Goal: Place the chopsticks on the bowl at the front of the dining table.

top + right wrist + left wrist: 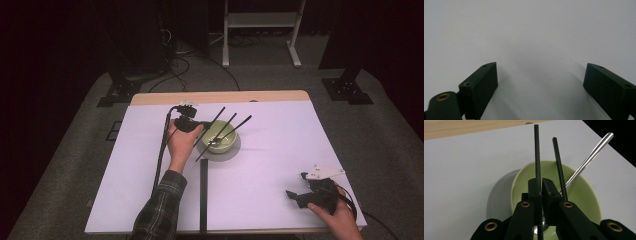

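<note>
At frame centre on the bench (pixel 280 150), one green bowl (pixel 226 144) holds one spoon (pixel 218 139). The left claw (pixel 206 125) clamps one chopstick (pixel 537 157); another chopstick (pixel 559 167) leans beside. The right claw (pixel 295 186) gapes, lower right.

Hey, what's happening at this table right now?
A person is working at a white table with a gripper in each hand. The left gripper is shut on a black chopstick, holding it over a green bowl that sits on a grey plate. A second black chopstick and a metal spoon lean in the bowl. The right gripper is open and holds nothing, resting over bare table near the front right corner.
</note>
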Motion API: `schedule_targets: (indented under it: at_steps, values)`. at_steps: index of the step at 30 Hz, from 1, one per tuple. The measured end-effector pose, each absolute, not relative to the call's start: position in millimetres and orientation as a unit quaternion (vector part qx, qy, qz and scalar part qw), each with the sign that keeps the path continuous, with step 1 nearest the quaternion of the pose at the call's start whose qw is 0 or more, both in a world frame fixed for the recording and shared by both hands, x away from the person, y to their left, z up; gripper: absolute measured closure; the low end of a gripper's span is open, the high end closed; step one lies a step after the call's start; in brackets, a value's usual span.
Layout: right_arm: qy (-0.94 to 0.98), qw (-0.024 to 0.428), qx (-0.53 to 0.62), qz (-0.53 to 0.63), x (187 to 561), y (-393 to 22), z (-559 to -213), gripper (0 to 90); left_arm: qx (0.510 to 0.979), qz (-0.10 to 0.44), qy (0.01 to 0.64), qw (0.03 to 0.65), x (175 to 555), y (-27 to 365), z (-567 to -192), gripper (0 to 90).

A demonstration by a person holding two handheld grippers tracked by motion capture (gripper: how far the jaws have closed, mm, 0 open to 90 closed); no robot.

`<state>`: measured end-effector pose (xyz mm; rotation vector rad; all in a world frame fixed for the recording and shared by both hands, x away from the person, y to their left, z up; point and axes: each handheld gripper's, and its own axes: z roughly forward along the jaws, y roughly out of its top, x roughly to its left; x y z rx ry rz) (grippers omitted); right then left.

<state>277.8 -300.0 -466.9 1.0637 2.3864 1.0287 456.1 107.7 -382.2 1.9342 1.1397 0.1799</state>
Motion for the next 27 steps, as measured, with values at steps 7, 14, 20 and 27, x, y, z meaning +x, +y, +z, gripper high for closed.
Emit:
schedule_targets:
  at_steps: [7,14,20,27]
  values:
    - [0.838,0.166,0.374,0.361,277.8,-300.0,-466.9,10.6,0.775,0.073,0.463,0.423,459.9,101.6,-384.4,86.5]
    - [0.838,0.166,0.374,0.361,277.8,-300.0,-466.9,10.6,0.775,0.071,0.467,0.421,461.9,98.6,-386.8,86.4]
    - [0.838,0.166,0.374,0.361,277.8,-300.0,-466.9,10.6,0.778,0.072,0.465,0.417,462.0,97.2,-388.7,86.3]
    - [0.838,0.166,0.374,0.361,277.7,-300.0,-466.9,10.5,0.775,0.074,0.466,0.42,462.1,97.9,-388.7,84.5]
